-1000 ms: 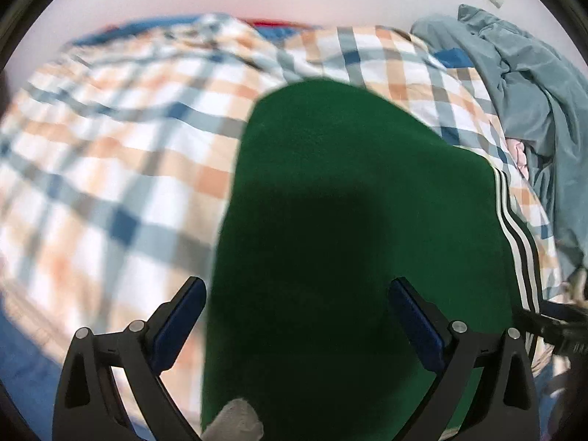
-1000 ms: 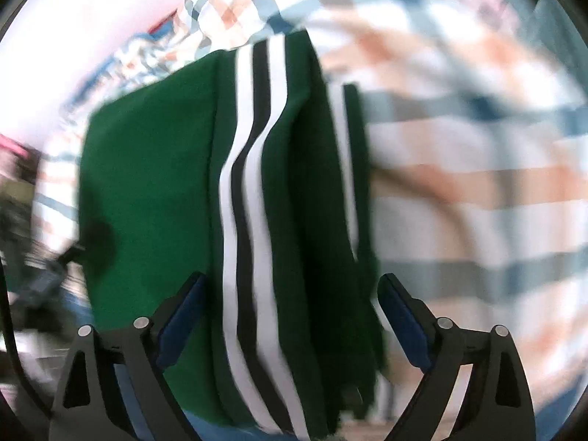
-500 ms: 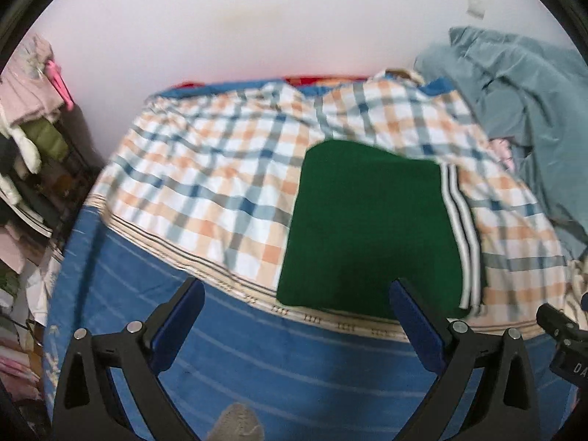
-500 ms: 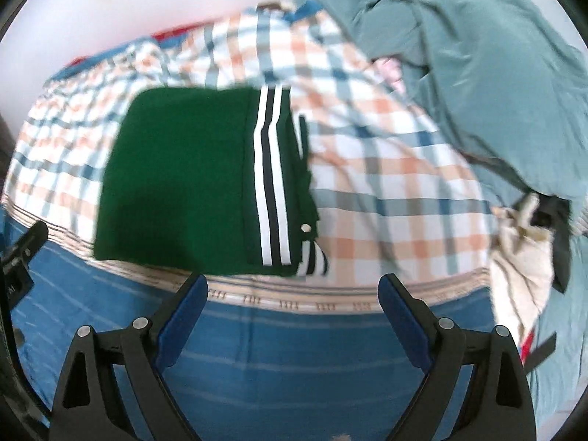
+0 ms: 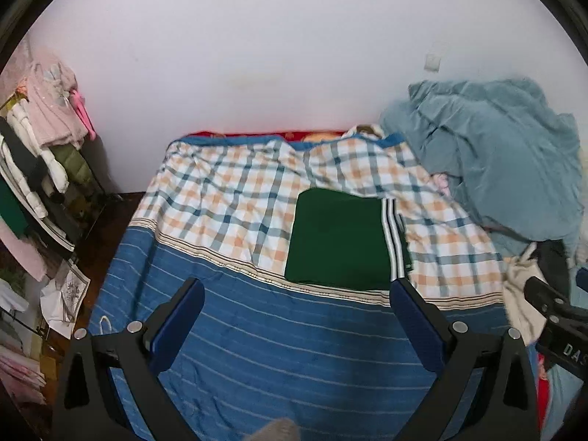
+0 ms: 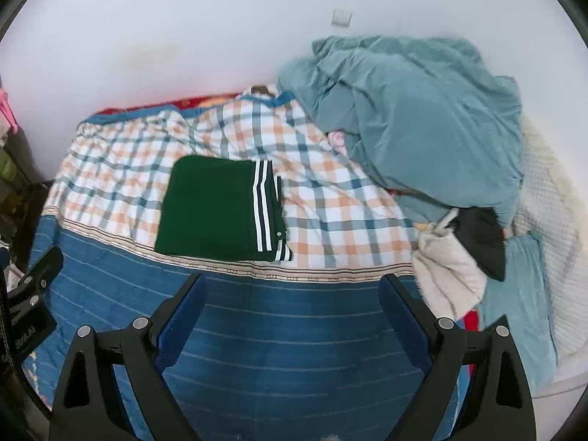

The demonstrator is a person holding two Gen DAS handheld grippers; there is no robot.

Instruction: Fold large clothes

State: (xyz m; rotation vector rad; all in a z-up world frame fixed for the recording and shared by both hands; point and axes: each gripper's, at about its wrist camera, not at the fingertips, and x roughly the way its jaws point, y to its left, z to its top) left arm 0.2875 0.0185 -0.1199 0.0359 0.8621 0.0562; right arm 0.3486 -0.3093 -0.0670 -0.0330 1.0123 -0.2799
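Note:
A dark green garment (image 5: 338,237) with white side stripes lies folded in a flat rectangle on the plaid sheet of the bed; it also shows in the right wrist view (image 6: 220,205). My left gripper (image 5: 294,294) is open and empty, held well back over the blue striped cover. My right gripper (image 6: 292,290) is open and empty, also well back from the garment. The right gripper's body shows at the right edge of the left wrist view (image 5: 555,316).
A heap of teal bedding (image 6: 415,125) and a pile of white and black clothes (image 6: 459,253) lie on the bed's right side. A clothes rack (image 5: 40,158) stands left of the bed. A white wall (image 5: 257,47) is behind.
Both grippers have pulled far back from the folded green garment, which filled the views a second ago. It lies still on the bed.

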